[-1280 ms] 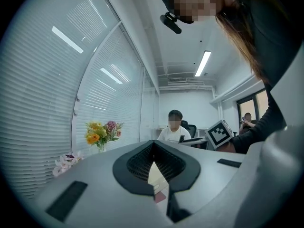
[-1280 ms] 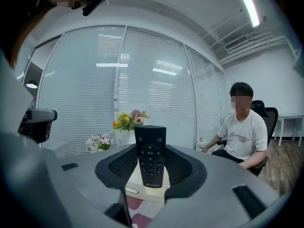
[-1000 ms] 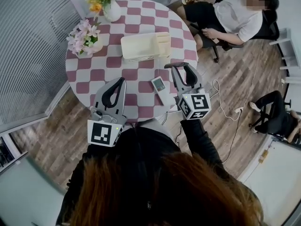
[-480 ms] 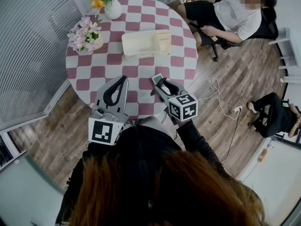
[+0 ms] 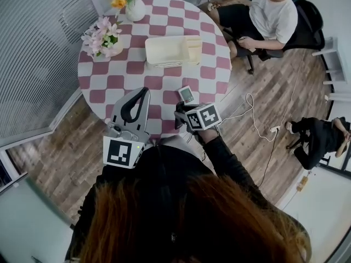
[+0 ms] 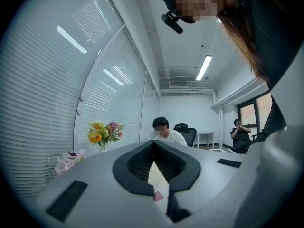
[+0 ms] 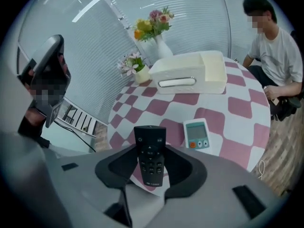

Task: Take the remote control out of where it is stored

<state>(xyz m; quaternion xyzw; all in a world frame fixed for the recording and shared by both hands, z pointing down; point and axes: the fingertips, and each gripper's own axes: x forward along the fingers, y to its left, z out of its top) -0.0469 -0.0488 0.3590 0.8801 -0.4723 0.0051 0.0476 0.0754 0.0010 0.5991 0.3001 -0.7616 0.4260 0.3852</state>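
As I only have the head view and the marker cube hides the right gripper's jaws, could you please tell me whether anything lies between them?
Observer: Yes. In the right gripper view a black remote lies flat on the checked table, between the open jaws of the right gripper. The pads do not seem to press on it.
Operator: Thank you. Is the left gripper holding anything?
Observer: No. The left gripper view shows the left gripper with its tips together and nothing between them.
Operator: Is the white remote clear of the black one?
Observer: Yes. The right gripper view shows the white remote lying apart from it, to the black one's right.
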